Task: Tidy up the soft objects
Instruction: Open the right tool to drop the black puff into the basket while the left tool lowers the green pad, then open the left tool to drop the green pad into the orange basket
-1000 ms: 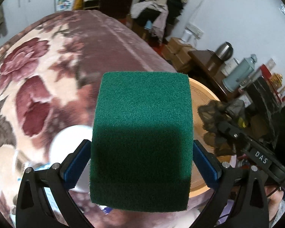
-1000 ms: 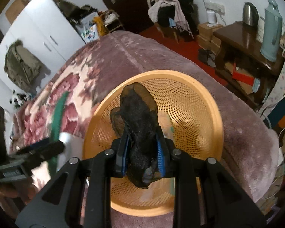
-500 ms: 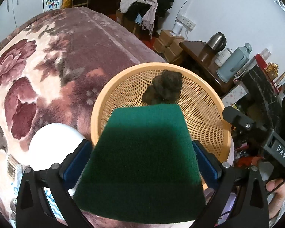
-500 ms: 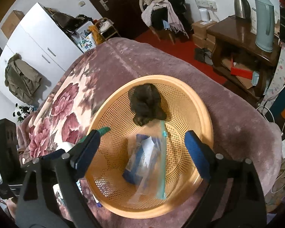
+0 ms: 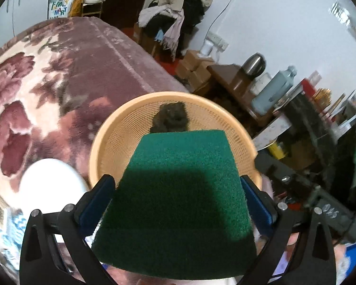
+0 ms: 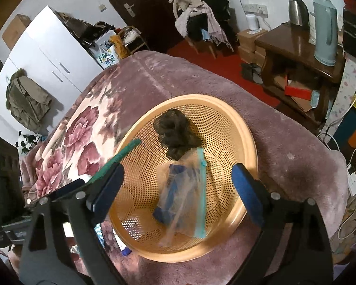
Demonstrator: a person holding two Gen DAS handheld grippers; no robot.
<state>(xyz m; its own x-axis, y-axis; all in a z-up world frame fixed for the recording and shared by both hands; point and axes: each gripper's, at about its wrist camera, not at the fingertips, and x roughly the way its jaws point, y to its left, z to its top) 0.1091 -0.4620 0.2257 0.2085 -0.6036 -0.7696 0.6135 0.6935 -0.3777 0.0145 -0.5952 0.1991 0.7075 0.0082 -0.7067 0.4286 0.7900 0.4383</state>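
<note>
My left gripper (image 5: 178,190) is shut on a green scouring pad (image 5: 178,190), held flat over the near rim of a round orange mesh basket (image 5: 106,130). The pad's edge shows in the right wrist view (image 6: 121,154). A dark crumpled cloth (image 6: 176,137) lies in the basket (image 6: 239,128), also seen in the left wrist view (image 5: 170,118). A clear plastic bag with a blue item (image 6: 182,194) lies beside the cloth. My right gripper (image 6: 178,185) is open and empty above the basket.
The basket sits on a floral plush blanket (image 6: 83,137) near the bed's end. A white round lid (image 5: 47,180) lies left of the basket. A wooden side table (image 6: 294,42) with a thermos and kettle stands at right. White wardrobes stand at the far left.
My right gripper opened and dropped the dark cloth into the basket, then pulled back. My left gripper tilted the green pad flat and brought it over the basket's rim.
</note>
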